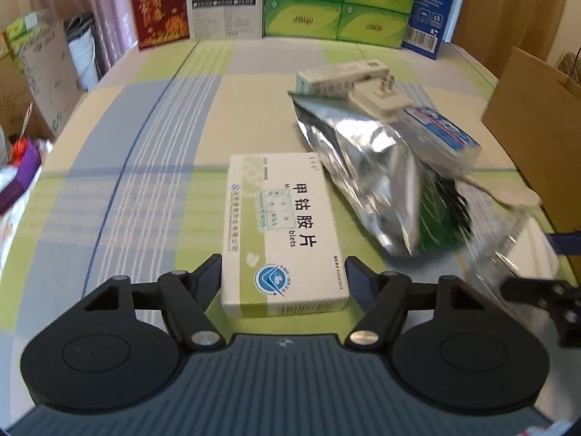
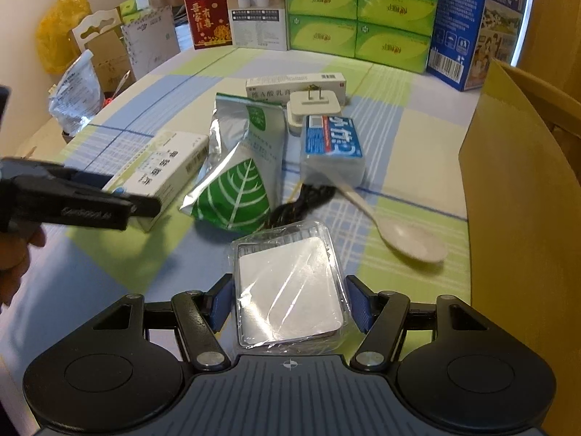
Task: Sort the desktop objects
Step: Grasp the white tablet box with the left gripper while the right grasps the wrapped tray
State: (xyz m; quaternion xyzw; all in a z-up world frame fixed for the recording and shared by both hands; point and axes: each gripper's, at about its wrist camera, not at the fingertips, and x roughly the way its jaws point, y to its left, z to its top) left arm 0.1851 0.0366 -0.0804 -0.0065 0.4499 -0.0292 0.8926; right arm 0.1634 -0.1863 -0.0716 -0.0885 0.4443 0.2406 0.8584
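We had the left claw (image 1: 283,276) spread wide, its two fingers standing just off the long sides of the white-and-green medicine box (image 1: 281,232) and gripping nothing yet, so far as we could judge. That box lay flat on the checked worktop (image 1: 145,138) with its near end between the fingers and its long axis running straight ahead, away from the claw; a simple squeeze across the short width seemed all the next move needed. Ahead and to the right of this claw sat the pile: one silver foil pouch (image 1: 366,178) with a green leaf print, one long ointment carton (image 1: 337,72) beyond it, one white plug adapter (image 1: 381,98), one blue-labelled packet (image 1: 439,130), one pale spoon (image 1: 508,196) and a dark bundle, perhaps a cord, that we could not make out well. Moving right, the right claw (image 2: 288,301) was likewise open, its blue pads either side of one clear-wrapped flat pack (image 2: 290,287) that lay between them, long axis pointing ahead too; whether the pads touched the wrap we could not tell. Each claw was thus nearer its own object. A brown cardboard box (image 2: 515,189) stood to the right of the right claw, perhaps a sorting bin.
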